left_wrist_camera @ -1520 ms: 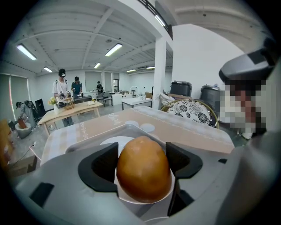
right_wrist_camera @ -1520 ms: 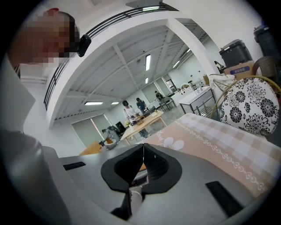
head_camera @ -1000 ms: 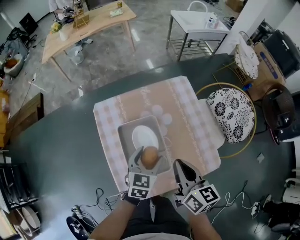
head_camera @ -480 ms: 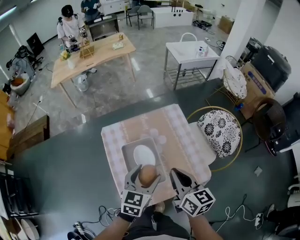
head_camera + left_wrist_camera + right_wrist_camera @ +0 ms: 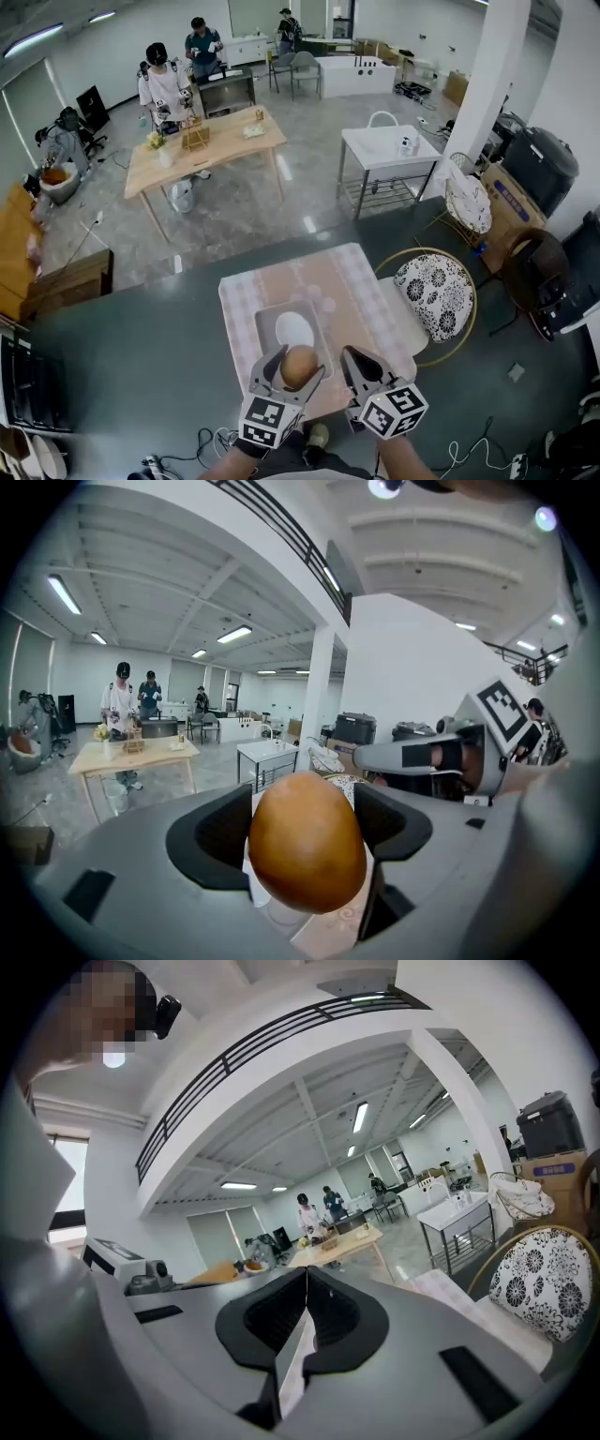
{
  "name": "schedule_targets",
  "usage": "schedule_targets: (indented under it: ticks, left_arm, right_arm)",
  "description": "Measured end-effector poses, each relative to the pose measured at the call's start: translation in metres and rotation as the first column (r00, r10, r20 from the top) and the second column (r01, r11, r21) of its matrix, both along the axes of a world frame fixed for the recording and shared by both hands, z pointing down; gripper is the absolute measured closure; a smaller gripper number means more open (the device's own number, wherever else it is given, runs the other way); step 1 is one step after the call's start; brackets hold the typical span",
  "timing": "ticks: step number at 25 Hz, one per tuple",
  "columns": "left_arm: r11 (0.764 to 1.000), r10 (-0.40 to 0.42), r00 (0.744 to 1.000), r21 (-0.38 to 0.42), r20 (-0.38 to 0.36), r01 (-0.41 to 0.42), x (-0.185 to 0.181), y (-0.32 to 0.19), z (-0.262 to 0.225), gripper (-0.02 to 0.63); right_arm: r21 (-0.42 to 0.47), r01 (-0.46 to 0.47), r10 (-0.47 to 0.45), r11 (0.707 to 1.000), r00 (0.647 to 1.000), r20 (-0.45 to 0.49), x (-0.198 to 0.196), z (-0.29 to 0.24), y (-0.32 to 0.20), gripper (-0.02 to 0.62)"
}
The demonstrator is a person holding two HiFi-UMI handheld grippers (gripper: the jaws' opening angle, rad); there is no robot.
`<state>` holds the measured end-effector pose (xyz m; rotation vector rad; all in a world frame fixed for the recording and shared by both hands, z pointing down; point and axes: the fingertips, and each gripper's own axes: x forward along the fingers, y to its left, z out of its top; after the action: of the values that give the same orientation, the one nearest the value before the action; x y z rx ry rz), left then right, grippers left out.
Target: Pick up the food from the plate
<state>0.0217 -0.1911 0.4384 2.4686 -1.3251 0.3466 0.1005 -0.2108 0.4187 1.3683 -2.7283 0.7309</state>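
— What's on the left?
— The left gripper (image 5: 293,362) has its jaws clamped on a brown egg (image 5: 307,841). It's smooth, glossy and orange-brown all over, and it's held off the table at 6 o'clock from the white plate (image 5: 294,330) in its grey tray (image 5: 266,324).
— And at its 3 o'clock?
— The right gripper (image 5: 362,367), jaws pressed together with nothing between them, over the near edge of the pink checked cloth (image 5: 361,295).

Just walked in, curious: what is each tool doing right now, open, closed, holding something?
Left tool: closed on the brown egg.
Right tool: closed, holding nothing.
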Motion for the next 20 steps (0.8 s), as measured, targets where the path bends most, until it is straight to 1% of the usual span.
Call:
schedule_targets:
  ticks: [4, 9, 12, 17, 20]
  left_arm:
    - [0.999, 0.002, 1.000, 0.032, -0.028, -0.001, 0.002, 0.009, -0.029, 0.279]
    - [0.998, 0.017, 0.999, 0.061, -0.040, -0.014, 0.004, 0.023, -0.061, 0.279]
    - [0.995, 0.029, 0.998, 0.096, -0.057, -0.024, 0.003, 0.030, -0.084, 0.279]
    - [0.988, 0.047, 0.993, 0.149, -0.111, -0.030, -0.002, 0.030, -0.121, 0.279]
    - [0.985, 0.052, 0.991, 0.169, -0.126, -0.030, -0.004, 0.031, -0.134, 0.279]
  right_arm:
    - [0.039, 0.010, -0.011, 0.999, 1.000, 0.014, 0.000, -0.024, 0.007, 0.578]
    - [0.079, 0.025, -0.026, 0.997, 1.000, 0.011, -0.005, -0.050, 0.015, 0.578]
    - [0.112, 0.027, -0.028, 0.993, 1.000, 0.011, -0.007, -0.067, 0.018, 0.578]
    - [0.163, 0.020, -0.022, 0.986, 1.000, 0.010, -0.009, -0.092, 0.019, 0.578]
    - [0.181, 0.014, -0.016, 0.983, 1.000, 0.010, -0.010, -0.101, 0.020, 0.578]
